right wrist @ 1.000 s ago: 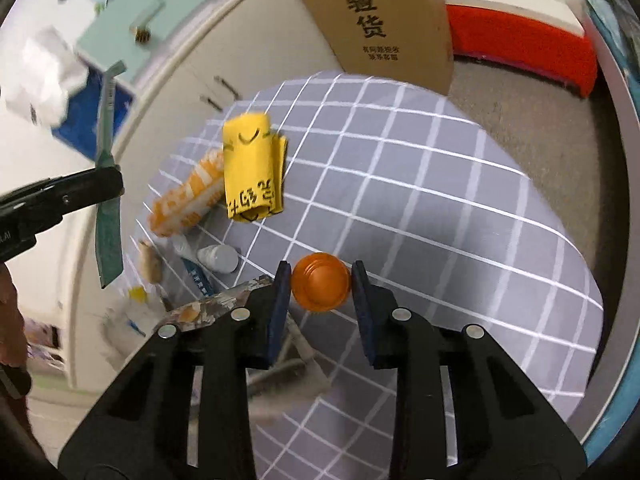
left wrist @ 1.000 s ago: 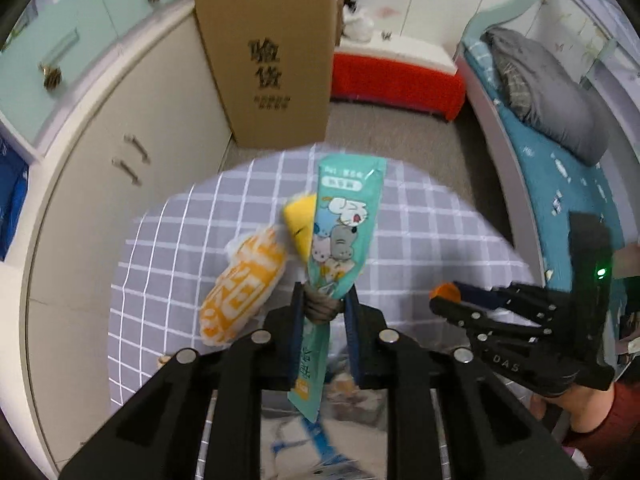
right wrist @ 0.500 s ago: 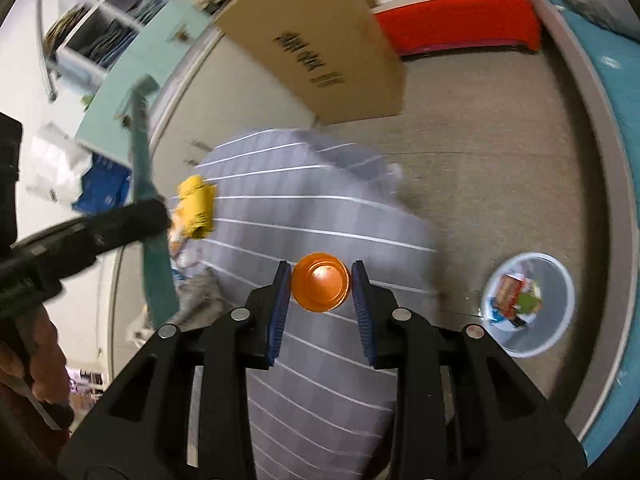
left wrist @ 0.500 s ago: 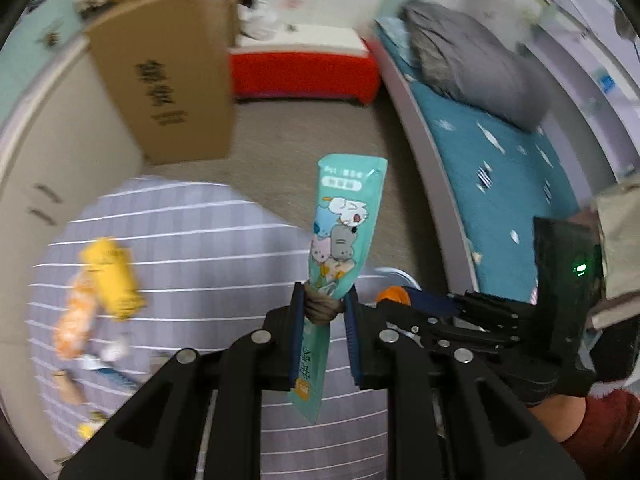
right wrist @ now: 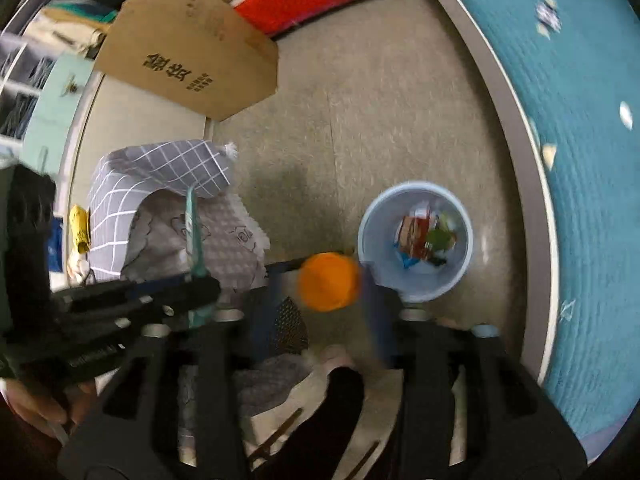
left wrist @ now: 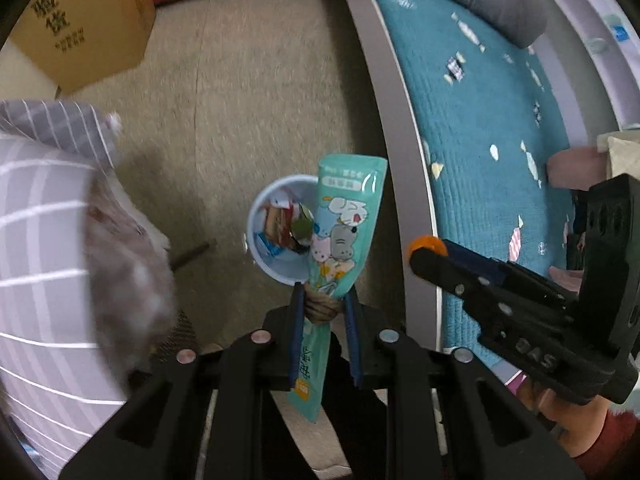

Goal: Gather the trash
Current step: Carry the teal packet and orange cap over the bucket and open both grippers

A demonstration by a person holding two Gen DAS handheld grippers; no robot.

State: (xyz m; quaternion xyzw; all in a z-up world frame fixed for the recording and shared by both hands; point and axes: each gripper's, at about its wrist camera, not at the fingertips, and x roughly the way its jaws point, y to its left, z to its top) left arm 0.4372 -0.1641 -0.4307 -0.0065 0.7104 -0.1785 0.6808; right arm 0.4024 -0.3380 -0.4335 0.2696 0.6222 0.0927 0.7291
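My left gripper (left wrist: 323, 304) is shut on a long teal snack wrapper (left wrist: 344, 236) with cartoon animals, held upright above the floor. Behind the wrapper stands a pale blue trash bin (left wrist: 276, 232) with several wrappers inside. My right gripper (right wrist: 326, 280) is shut on an orange cap (right wrist: 329, 281), just left of the same bin (right wrist: 416, 236). The right gripper with its cap also shows in the left wrist view (left wrist: 428, 250), to the right of the bin. The left gripper and teal wrapper (right wrist: 194, 236) show at the left of the right wrist view.
The grey checked tablecloth (left wrist: 36, 216) hangs at the left, with a yellow wrapper (right wrist: 78, 228) on the table. A cardboard box (right wrist: 188, 44) stands on the floor behind. A teal bed (left wrist: 492, 112) with a grey frame runs along the right.
Both grippers swung right, away from the table and over the floor, carrying the teal wrapper and the orange cap. The trash bin is now directly ahead of both.
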